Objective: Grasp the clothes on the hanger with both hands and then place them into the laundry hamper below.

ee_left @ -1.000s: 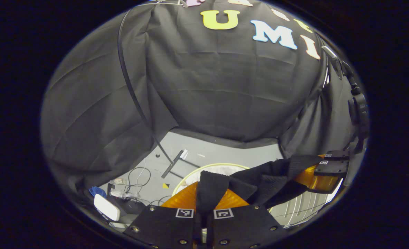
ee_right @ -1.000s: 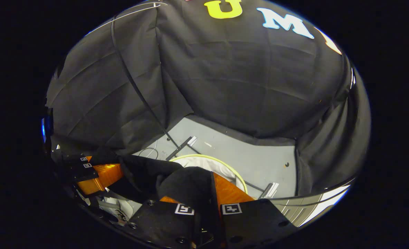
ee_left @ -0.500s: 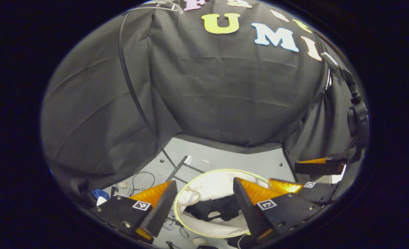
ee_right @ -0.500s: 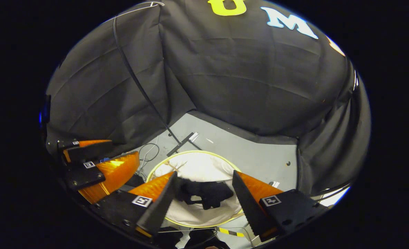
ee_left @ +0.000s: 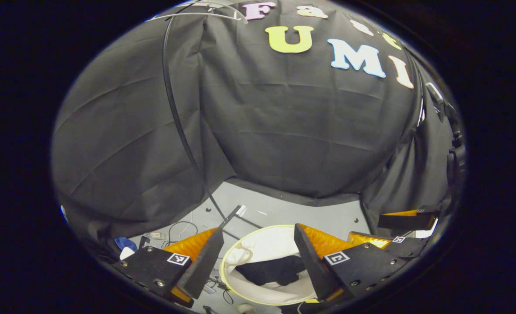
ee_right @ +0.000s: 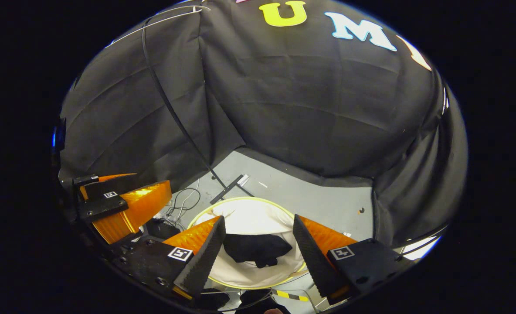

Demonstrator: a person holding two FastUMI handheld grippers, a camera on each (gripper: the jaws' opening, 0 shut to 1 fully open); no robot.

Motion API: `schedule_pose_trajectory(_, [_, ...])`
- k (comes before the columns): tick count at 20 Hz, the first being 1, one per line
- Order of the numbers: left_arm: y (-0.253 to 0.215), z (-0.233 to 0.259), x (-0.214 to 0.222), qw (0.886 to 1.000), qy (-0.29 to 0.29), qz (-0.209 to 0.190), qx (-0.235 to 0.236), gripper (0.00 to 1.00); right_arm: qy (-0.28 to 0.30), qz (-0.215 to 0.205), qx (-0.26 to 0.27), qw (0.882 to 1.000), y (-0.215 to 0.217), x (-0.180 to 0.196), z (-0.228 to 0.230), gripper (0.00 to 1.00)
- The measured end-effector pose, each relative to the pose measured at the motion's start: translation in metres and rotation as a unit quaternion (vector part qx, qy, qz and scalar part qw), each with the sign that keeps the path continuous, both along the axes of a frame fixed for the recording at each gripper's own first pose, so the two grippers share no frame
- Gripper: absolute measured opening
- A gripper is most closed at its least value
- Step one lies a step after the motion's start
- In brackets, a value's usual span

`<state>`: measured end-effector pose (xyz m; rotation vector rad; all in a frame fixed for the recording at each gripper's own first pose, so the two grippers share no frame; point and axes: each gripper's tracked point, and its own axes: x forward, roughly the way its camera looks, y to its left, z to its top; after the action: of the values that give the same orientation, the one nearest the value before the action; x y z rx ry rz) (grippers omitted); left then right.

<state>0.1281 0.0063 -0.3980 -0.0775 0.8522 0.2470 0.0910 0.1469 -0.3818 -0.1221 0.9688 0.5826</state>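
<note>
So we've got both grippers spread wide w/ nothing in them: left gripper (ee_left: 254, 257) and right gripper (ee_right: 256, 248) hang right above the round white fabric laundry hamper with the yellow-green rim (ee_right: 249, 216). The crumpled black garment (ee_right: 255, 248) lies below us, inside the hamper, between our fingertips in both views. Prob done imo, since jaws that wide apart are no longer carrying anything.

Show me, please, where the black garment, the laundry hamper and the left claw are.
black garment (ee_right: 254, 247), right gripper view, middle of the cloth.
laundry hamper (ee_right: 240, 199), right gripper view, far rim.
left claw (ee_left: 258, 255), left gripper view, midway between its fingertips.
</note>
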Motion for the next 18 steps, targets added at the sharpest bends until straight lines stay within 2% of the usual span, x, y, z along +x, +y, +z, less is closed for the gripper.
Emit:
schedule_pose_trajectory(4, [0.001,0.040,0.005,0.999,-0.037,-0.036,-0.002,0.95,-0.044,-0.038,0.017,0.998,-0.003,0.003,0.048,0.98])
schedule_pose_trajectory(9, [0.014,0.121,0.020,0.991,-0.110,-0.071,-0.003,0.94,-0.118,-0.081,0.037,0.989,-0.006,0.004,0.118,0.98])
schedule_pose_trajectory(15, [0.030,0.231,0.025,0.971,-0.202,-0.125,0.011,0.94,-0.203,-0.119,0.061,0.970,-0.007,-0.007,0.211,0.98])
schedule_pose_trajectory(16, [0.030,0.248,0.023,0.967,-0.216,-0.134,0.013,0.94,-0.220,-0.127,0.064,0.965,-0.007,-0.010,0.226,0.93])
schedule_pose_trajectory(18, [0.033,0.284,0.019,0.957,-0.244,-0.156,0.016,0.94,-0.246,-0.141,0.076,0.956,-0.008,-0.018,0.256,0.93])
